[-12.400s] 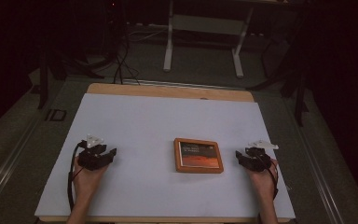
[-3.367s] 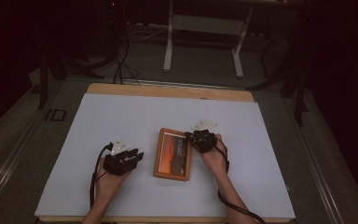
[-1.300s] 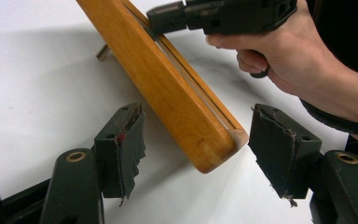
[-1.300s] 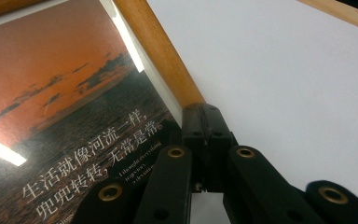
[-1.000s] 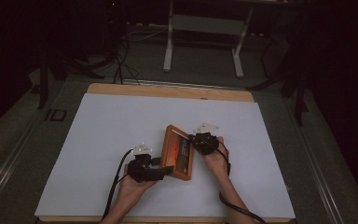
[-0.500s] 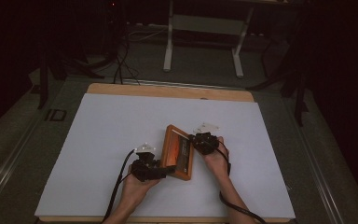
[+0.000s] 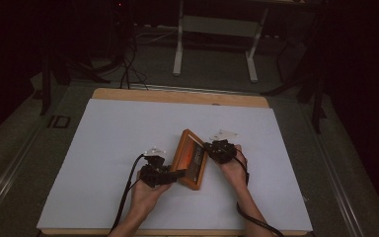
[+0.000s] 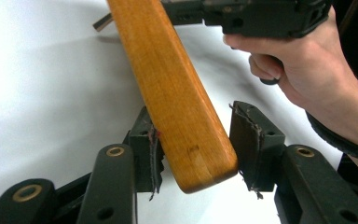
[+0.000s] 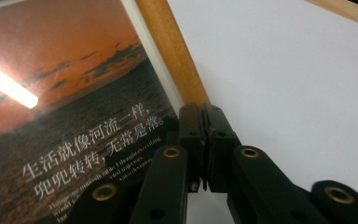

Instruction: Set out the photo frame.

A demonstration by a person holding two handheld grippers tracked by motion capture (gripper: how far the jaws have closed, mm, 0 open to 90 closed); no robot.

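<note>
Between left gripper (image 8: 193,149) fingers (image 8: 249,140): wooden frame (image 8: 177,93) corner.

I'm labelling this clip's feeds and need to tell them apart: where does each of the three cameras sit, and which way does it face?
High view: above the person's side, looking forward and down on the white table; forearms, left gripper and right gripper flank the picture frame.
Left gripper view: rides that gripper, looking along open jaws straddling the frame's wooden edge; the person's other hand shows beyond.
Right gripper view: looks along shut jaws at the frame's edge.
Shared: all three show the frame.
</note>
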